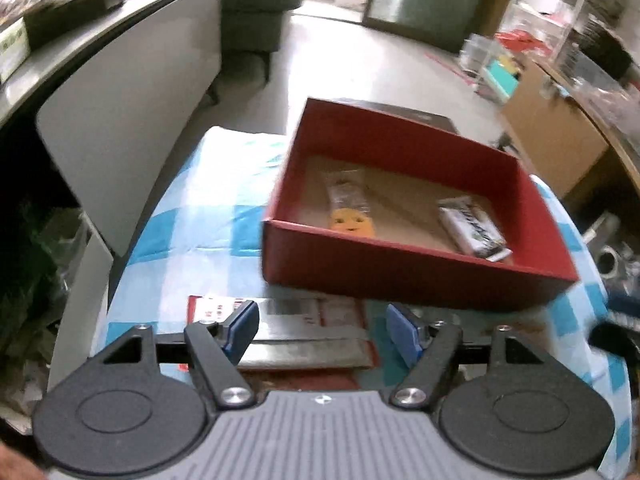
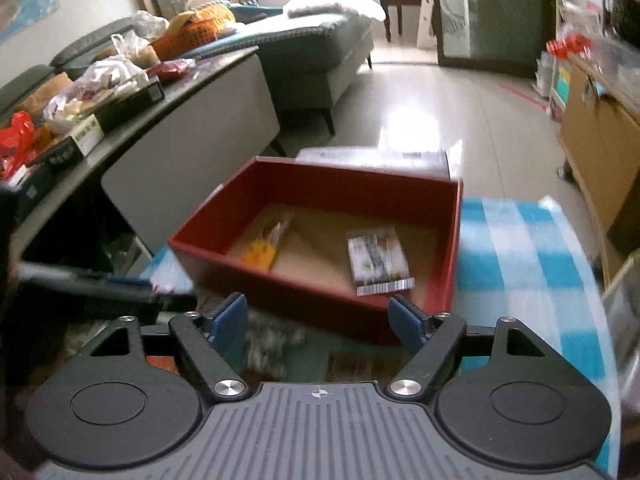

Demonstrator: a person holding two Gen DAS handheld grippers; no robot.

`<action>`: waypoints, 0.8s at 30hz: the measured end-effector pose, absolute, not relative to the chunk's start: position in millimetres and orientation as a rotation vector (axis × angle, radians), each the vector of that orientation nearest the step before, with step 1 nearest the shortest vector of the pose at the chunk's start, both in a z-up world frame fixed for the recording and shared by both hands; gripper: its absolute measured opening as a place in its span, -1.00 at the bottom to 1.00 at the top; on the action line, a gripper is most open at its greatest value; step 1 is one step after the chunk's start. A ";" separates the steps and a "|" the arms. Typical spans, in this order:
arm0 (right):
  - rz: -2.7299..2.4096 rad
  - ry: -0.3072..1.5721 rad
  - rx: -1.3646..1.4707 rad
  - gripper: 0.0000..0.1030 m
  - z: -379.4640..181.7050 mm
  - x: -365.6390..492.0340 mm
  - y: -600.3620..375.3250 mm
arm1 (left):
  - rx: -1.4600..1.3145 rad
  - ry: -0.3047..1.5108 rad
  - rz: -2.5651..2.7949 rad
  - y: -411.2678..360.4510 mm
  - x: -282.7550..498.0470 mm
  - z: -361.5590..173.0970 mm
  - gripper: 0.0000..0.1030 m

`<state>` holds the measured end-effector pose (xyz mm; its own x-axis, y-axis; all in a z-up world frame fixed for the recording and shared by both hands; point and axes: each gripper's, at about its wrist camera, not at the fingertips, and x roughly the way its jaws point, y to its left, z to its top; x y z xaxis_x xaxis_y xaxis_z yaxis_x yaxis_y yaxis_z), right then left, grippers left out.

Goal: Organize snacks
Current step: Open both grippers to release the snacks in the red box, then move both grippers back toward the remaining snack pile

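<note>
A red open box (image 1: 400, 276) stands on a blue-and-white checked cloth (image 1: 200, 216). Inside it lie a clear snack packet with an orange face (image 1: 352, 210) and a grey-white packet (image 1: 472, 228). The box (image 2: 304, 292), the orange packet (image 2: 264, 250) and the grey packet (image 2: 378, 260) also show in the right wrist view. My left gripper (image 1: 322, 334) is open above a red-and-silver flat packet (image 1: 304, 334) lying in front of the box. My right gripper (image 2: 316, 322) is open and empty, just before the box's near wall, over blurred packets (image 2: 268, 344).
A grey counter (image 2: 192, 80) with bags, boxes and an orange basket (image 2: 188, 38) stands at the left. A sofa (image 2: 316, 48) is behind it. Cardboard boxes (image 1: 556, 140) and a shelf stand at the right. The other gripper's dark arm (image 2: 92, 284) shows at the left.
</note>
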<state>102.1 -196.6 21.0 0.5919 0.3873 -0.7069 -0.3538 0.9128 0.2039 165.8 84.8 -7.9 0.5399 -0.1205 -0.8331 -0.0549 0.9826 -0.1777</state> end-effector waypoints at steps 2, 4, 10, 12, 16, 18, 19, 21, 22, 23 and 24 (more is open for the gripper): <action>0.439 0.841 0.059 0.63 18.8 96.0 -199.9 | -0.233 1.016 -0.052 91.6 174.4 -15.2 0.25; 0.445 0.845 0.064 0.63 17.0 94.9 -200.7 | -0.238 1.012 -0.048 94.9 179.9 -21.9 0.25; 0.464 0.873 0.071 0.63 7.6 96.3 -201.3 | -0.133 1.022 -0.123 99.9 193.3 -39.5 0.25; 0.473 0.878 0.058 0.63 5.5 94.8 -201.1 | -0.101 1.030 -0.136 101.3 194.9 -46.5 0.25; 0.474 0.897 0.053 0.64 0.5 96.6 -201.1 | -0.102 1.042 -0.198 99.9 189.1 -48.2 0.26; 0.474 0.913 0.058 0.65 -2.4 99.1 -200.6 | -0.144 1.067 -0.245 98.9 181.1 -48.0 0.30; 0.474 0.919 0.065 0.65 -3.5 99.7 -200.7 | -0.152 1.080 -0.265 97.7 175.1 -47.5 0.32; 0.481 0.931 0.076 0.65 -4.6 99.8 -200.9 | -0.151 1.100 -0.299 93.1 158.2 -45.6 0.32; 0.486 0.933 0.082 0.66 -4.6 98.9 -201.4 | -0.151 1.109 -0.319 90.7 149.2 -44.2 0.33; 0.491 0.935 0.085 0.67 -4.1 97.8 -202.1 | -0.148 1.113 -0.333 88.7 141.6 -42.3 0.34; 0.497 0.935 0.087 0.68 -3.1 96.4 -203.3 | -0.141 1.118 -0.345 86.3 132.6 -40.0 0.34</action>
